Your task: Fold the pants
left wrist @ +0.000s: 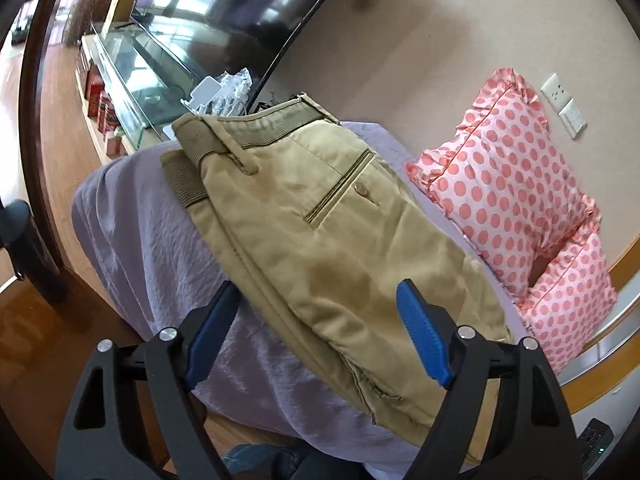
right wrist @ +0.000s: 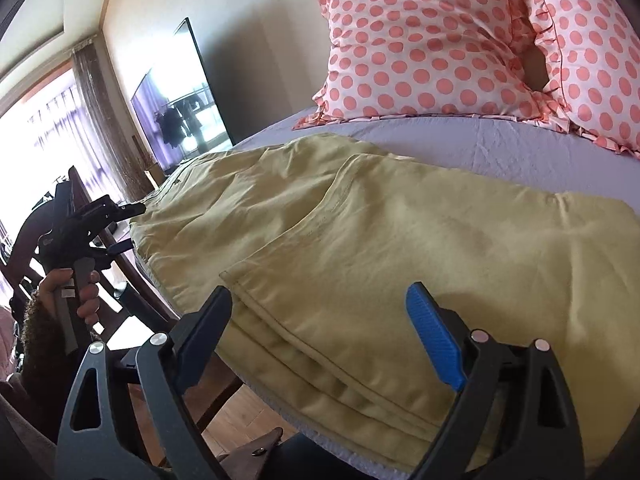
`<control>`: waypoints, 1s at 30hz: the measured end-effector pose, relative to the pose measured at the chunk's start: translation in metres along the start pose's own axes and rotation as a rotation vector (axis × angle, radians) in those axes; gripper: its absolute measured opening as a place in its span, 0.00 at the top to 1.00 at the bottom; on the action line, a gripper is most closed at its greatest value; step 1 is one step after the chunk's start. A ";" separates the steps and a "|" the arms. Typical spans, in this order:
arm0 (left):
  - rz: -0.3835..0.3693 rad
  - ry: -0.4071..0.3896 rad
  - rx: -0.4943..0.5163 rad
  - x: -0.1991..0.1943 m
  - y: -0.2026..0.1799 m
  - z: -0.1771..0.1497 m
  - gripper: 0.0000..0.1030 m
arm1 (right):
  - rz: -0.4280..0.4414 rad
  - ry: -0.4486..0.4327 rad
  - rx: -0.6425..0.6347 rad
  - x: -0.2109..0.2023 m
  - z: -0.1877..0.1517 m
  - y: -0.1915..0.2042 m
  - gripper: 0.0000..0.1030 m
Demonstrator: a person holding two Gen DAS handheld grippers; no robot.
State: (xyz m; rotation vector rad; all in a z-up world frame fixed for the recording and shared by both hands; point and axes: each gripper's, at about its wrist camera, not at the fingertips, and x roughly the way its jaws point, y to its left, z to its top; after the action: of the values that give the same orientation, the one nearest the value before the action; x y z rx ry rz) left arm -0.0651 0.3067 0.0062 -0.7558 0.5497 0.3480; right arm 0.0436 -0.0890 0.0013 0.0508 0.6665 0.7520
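Observation:
Khaki pants [left wrist: 320, 232] lie folded on a lavender sheet [left wrist: 160, 232], waistband far, back pocket up. In the right wrist view the pants [right wrist: 400, 240] lie with the leg hems folded over near the front edge. My left gripper [left wrist: 320, 312] is open and empty, its blue pads either side of the pants' near end, just above the cloth. It also shows in the right wrist view [right wrist: 124, 226], held in a hand off the bed's left edge. My right gripper [right wrist: 320, 328] is open and empty over the stacked leg hems.
Two pink polka-dot pillows [right wrist: 420, 48] stand at the back of the bed [right wrist: 500, 148]. A dark TV screen [right wrist: 180, 112] and a glass-topped cabinet [left wrist: 132, 76] stand to the left. A wooden chair [right wrist: 132, 276] stands by the bed's left edge over a wooden floor.

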 end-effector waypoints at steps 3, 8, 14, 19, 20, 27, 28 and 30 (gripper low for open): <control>-0.002 -0.011 0.006 -0.003 -0.005 0.003 0.21 | 0.001 0.001 0.006 0.002 0.000 -0.001 0.11; -0.066 -0.021 -0.002 -0.006 -0.010 0.012 0.21 | 0.001 0.004 0.008 0.003 -0.001 -0.002 0.10; -0.042 -0.053 -0.145 0.011 0.023 0.035 0.40 | 0.012 -0.004 0.017 0.001 -0.004 -0.003 0.10; -0.072 -0.043 -0.312 0.025 0.052 0.051 0.84 | 0.028 -0.018 0.029 -0.003 -0.006 -0.006 0.10; -0.076 -0.034 -0.316 0.029 0.053 0.052 0.87 | 0.030 -0.022 0.031 -0.004 -0.006 -0.006 0.10; -0.010 -0.128 0.031 -0.007 -0.053 0.062 0.93 | 0.010 -0.149 0.057 -0.049 -0.006 -0.024 0.10; -0.046 -0.135 0.104 -0.015 -0.082 0.060 0.93 | -0.003 -0.171 0.068 -0.056 -0.005 -0.030 0.09; -0.107 -0.135 0.252 -0.025 -0.137 0.048 0.93 | -0.058 -0.237 0.122 -0.079 -0.005 -0.051 0.01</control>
State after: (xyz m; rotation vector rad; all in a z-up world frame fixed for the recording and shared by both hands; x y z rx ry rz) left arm -0.0026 0.2456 0.1245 -0.5115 0.4140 0.2230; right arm 0.0299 -0.1785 0.0265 0.2283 0.4845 0.6370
